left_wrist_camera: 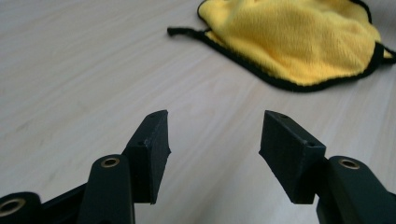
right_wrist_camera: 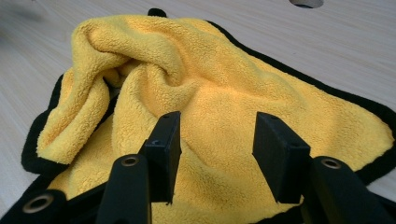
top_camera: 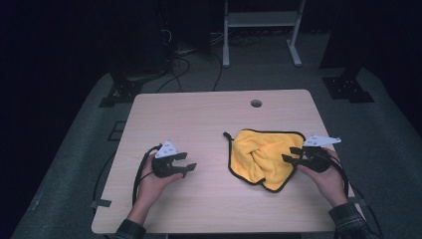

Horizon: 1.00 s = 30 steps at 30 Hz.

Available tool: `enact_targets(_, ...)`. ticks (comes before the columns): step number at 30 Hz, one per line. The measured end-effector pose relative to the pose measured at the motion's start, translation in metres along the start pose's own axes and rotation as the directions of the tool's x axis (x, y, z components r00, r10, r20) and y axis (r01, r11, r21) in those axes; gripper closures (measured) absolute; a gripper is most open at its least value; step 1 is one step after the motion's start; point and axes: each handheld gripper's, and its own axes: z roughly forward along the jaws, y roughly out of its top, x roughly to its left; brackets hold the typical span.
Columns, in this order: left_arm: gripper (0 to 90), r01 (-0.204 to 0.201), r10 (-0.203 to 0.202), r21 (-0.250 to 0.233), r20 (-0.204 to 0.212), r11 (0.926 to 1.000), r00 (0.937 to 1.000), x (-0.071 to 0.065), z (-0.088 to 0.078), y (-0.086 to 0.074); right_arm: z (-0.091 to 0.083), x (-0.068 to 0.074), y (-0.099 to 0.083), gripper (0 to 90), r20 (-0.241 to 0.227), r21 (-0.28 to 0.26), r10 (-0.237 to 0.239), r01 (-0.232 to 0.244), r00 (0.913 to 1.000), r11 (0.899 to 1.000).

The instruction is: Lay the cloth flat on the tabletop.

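Jaws of both grippers stand parted with nothing pinched between them. Left gripper (top_camera: 185,165) hovers over bare table (top_camera: 199,114), well apart from the cloth (top_camera: 261,157); its own view shows only wood grain between the pads, with the cloth's black-edged border farther off. Right gripper (top_camera: 291,154) sits at the cloth's right edge, jaws aimed inward; in its view the yellow pile lies below and beyond the two pads (right_wrist_camera: 163,149), not squeezed by them.

Cloth: a yellow square with black trim, lying rumpled on the right half of the table, a twisted ridge across its middle and a short loop (top_camera: 227,135) at its upper left corner.

Step in hand, as judged: the approach to a grasp (most likely to spread or fold the cloth). Next move calls for the right jaws to drop onto an edge or fold and close on it, while the left gripper crosses to the opposite border so the two can pull the fabric flat.
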Motion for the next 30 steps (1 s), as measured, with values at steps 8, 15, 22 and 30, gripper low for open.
enact_targets(8,41.5,-0.026,0.026,0.009,0.037,0.9996,0.9990,0.003,0.047,0.033,0.001,0.006,0.001,50.4,-0.018,0.001,-0.006,0.006,0.9998,1.000)
enact_targets(15,42.3,-0.050,0.048,0.036,0.046,0.9981,0.9978,0.008,0.093,0.058,0.000,0.009,-0.003,50.4,-0.027,0.007,-0.012,0.012,0.9996,1.000)
enact_targets(22,43.6,-0.032,0.031,0.052,0.025,0.9981,0.9992,0.019,0.125,0.071,0.001,0.009,-0.004,50.6,-0.026,0.006,-0.019,0.020,0.9995,1.000)
enact_targets(30,44.3,-0.025,0.026,0.088,-0.006,0.9958,0.9996,0.023,0.153,0.076,0.001,0.008,-0.004,50.8,-0.027,0.004,-0.020,0.020,0.9994,1.000)
